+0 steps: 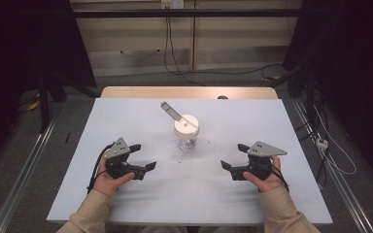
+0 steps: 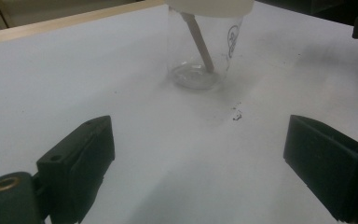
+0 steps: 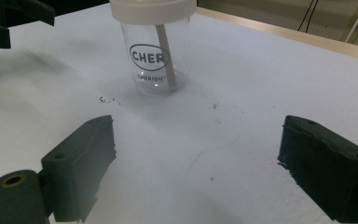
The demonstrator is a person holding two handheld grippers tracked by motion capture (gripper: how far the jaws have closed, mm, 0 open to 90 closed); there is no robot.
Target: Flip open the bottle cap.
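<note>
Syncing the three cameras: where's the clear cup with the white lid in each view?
High view: cup at table centre, between both tongs.
Left gripper view: top centre, lid cropped.
Right gripper view: top, left of centre, logo facing camera.
Shared landmark: the stick leaning inside the cup.

a cup point(image 1: 187, 137) stands upright on the table point(image 1: 141, 116), about midway across and toward the far half; a lid point(image 1: 186, 124) sits on top of the cup; a stick point(image 1: 171, 110) stands inside the cup, its lower end on the bottom, leaning up through the lid toward the far left; the left gripper point(image 1: 143, 156) lies near and left of the cup, the right gripper point(image 1: 232, 156) near and right, both apart from it; specks point(image 2: 236, 114) lie on the table just before the cup
</note>
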